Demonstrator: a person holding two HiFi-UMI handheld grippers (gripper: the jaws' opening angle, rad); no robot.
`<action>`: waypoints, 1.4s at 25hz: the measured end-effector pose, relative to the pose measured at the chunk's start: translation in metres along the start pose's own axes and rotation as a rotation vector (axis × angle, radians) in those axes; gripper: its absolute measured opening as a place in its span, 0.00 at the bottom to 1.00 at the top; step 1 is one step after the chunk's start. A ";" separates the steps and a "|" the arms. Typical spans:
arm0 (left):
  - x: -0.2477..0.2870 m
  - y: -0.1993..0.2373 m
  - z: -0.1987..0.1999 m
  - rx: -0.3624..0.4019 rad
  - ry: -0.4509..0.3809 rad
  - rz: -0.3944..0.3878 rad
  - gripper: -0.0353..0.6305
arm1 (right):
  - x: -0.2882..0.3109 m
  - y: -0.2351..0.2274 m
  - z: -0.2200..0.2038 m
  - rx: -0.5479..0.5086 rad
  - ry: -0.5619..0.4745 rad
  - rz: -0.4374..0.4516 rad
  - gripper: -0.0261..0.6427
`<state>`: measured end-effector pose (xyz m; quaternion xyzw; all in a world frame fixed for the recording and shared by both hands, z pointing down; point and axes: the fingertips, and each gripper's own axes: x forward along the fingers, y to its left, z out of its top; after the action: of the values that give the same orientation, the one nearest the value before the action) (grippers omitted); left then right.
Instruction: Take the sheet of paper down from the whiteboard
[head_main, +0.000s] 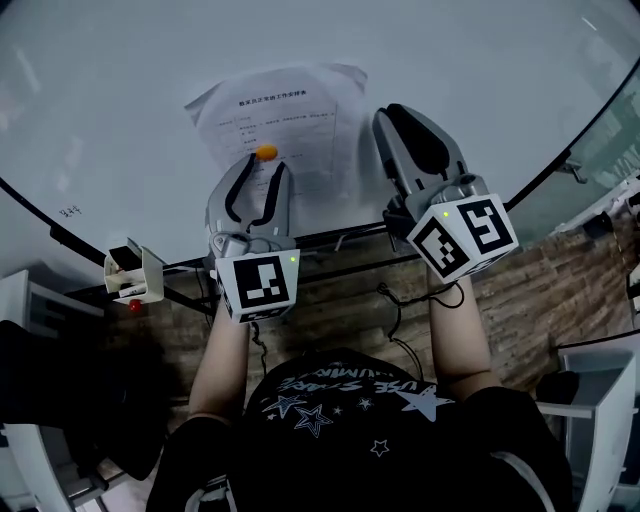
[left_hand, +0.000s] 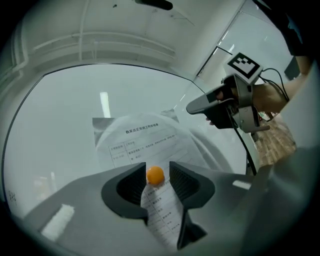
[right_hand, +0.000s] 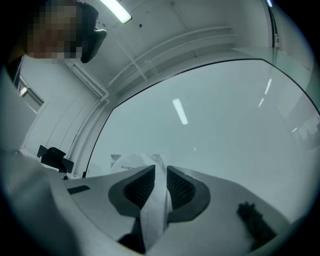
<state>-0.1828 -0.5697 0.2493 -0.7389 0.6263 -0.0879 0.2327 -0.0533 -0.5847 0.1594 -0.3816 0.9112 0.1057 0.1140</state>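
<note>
Left gripper jaws standing apart, orange magnet sitting between tips, not squeezed. Right gripper jaws clamping right edge of sheet of paper, creasing it. Sheet of paper hanging on whiteboard, orange magnet sitting on its lower middle.

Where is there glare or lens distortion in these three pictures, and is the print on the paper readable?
Head view: the wide lens curves the whiteboard edge, and the bottom half is dark. Left gripper view: a strip-light reflection glares on the whiteboard; the print on the sheet of paper is too small to read. Right gripper view: black corners, and another light streak on the whiteboard.
</note>
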 end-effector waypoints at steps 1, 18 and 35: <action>0.002 0.000 -0.004 -0.004 0.009 0.007 0.29 | 0.004 -0.001 0.003 -0.011 -0.001 0.003 0.14; 0.017 0.004 -0.017 0.024 0.043 0.079 0.29 | 0.039 -0.003 0.004 -0.118 0.058 -0.037 0.20; 0.018 0.009 -0.019 0.030 0.042 0.136 0.25 | 0.041 -0.009 -0.022 -0.129 0.136 -0.087 0.07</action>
<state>-0.1958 -0.5921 0.2589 -0.6889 0.6785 -0.0966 0.2361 -0.0781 -0.6246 0.1671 -0.4339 0.8905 0.1332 0.0316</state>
